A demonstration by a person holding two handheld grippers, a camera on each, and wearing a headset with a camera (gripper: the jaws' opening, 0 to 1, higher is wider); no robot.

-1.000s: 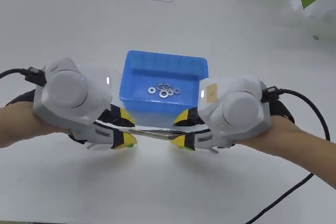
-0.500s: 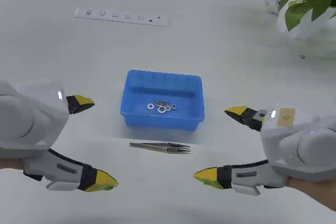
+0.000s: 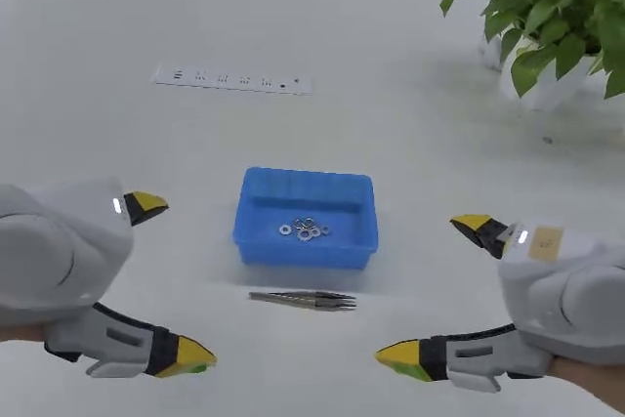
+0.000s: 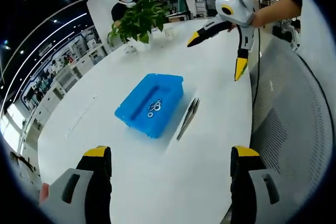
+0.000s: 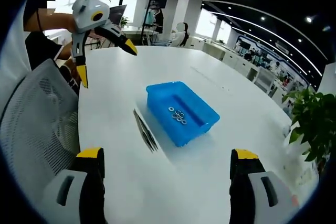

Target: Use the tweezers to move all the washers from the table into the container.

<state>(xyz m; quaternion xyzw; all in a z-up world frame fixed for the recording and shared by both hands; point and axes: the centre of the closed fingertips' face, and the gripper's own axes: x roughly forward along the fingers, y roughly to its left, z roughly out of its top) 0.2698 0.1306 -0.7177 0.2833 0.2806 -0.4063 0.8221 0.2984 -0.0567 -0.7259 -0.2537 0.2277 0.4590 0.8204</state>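
Note:
A blue container (image 3: 306, 217) sits mid-table with several small metal washers (image 3: 301, 230) inside it; it also appears in the left gripper view (image 4: 149, 103) and the right gripper view (image 5: 181, 111). Metal tweezers (image 3: 302, 299) lie flat on the table just in front of the container, untouched. My left gripper (image 3: 164, 280) hangs open at the lower left, well clear of the tweezers. My right gripper (image 3: 439, 290) hangs open at the lower right, also apart from them. Both sets of jaws are spread wide with nothing between them.
A white power strip (image 3: 232, 80) lies at the back of the table. A potted green plant (image 3: 547, 17) stands at the back right. A mesh office chair (image 5: 37, 124) is beside the table edge.
Both grippers let go of the tweezers, opened wide and pulled apart to the sides. The tweezers now rest on the table. The head camera has risen and tilted up.

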